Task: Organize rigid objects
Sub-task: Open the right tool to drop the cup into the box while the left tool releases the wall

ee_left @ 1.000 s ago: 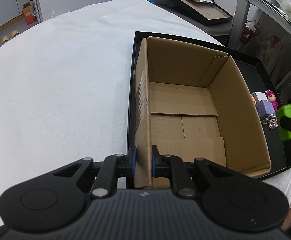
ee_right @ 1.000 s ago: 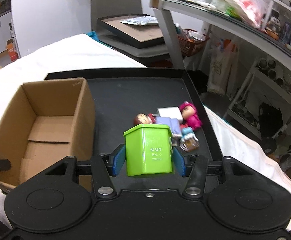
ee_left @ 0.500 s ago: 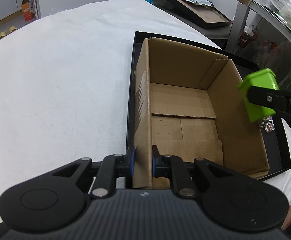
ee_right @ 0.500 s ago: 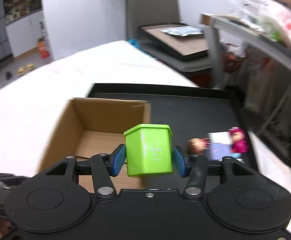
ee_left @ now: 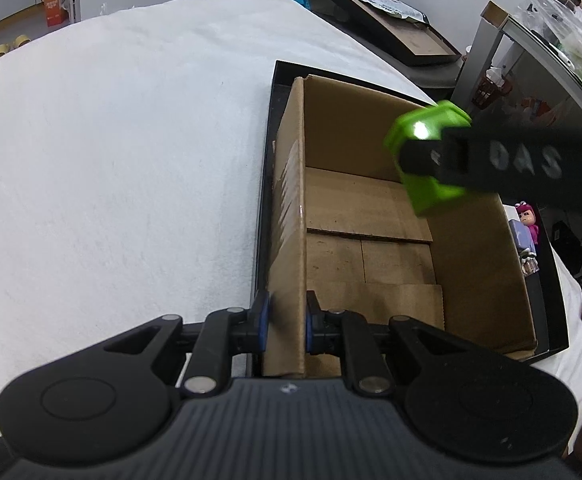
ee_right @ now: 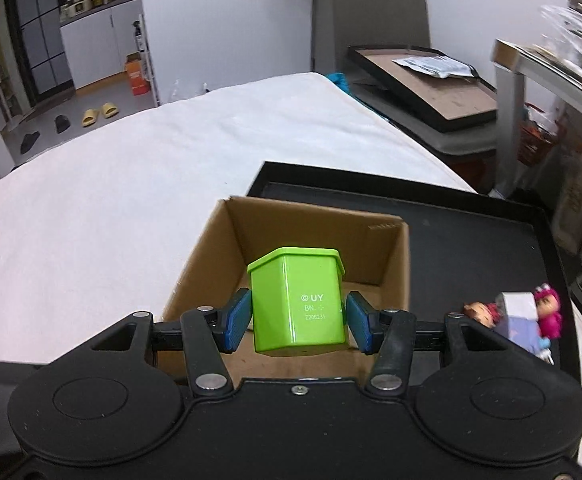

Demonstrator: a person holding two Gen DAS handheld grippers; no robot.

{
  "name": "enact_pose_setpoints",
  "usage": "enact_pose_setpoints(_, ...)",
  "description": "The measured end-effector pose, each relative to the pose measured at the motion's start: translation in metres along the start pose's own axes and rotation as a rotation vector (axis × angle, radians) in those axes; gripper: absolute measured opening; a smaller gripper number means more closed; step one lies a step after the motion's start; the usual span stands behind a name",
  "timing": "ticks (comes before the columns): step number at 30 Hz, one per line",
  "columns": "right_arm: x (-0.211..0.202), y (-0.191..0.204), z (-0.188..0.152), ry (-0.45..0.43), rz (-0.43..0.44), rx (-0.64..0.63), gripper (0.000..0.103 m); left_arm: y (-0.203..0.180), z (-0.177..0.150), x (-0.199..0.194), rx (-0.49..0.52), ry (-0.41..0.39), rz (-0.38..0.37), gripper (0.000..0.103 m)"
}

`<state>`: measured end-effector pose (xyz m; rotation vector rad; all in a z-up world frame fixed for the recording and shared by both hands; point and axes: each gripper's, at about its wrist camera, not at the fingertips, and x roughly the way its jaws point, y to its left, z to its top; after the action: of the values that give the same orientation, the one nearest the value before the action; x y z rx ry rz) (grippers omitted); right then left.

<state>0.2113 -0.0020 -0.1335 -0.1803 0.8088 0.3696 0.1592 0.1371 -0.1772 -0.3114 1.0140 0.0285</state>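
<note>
Over the empty cardboard box (ee_right: 291,240) our right tool (ee_right: 298,322) grips a green container (ee_right: 297,300), left tool (ee_left: 285,316) pinching the wall; figurines (ee_right: 519,316) remain.

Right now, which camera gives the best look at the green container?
The right wrist view: the green container sits sharp and centred between the right gripper jaws, printed text readable, above the cardboard box. The left wrist view shows it blurred, glaring and partly hidden behind the right gripper's finger.

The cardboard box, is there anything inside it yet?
The cardboard box shows only its bare folded floor. The green container hangs above it in the right gripper, covering some floor in the right wrist view.
</note>
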Motion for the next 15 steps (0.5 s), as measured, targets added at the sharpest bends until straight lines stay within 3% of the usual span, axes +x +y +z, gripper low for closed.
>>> enact_pose_setpoints(6,0.013,0.007,0.012,-0.002,0.054,-0.006,0.052,-0.001,0.001,0.002,-0.006,0.002,0.001,0.015)
enact_pose_setpoints(8,0.013,0.007,0.015,-0.025,0.064,-0.013,0.062,-0.001,0.003,0.003,-0.006,0.005,0.005,0.015)
enact_pose_setpoints(10,0.009,0.004,0.016,-0.037,0.064,-0.011,0.08,-0.003,0.004,0.002,0.001,0.001,0.014,0.016)
enact_pose_setpoints(15,0.0,-0.01,0.017,-0.029,0.087,0.006,0.081,-0.01,0.007,0.004,0.012,0.02,0.043,0.016)
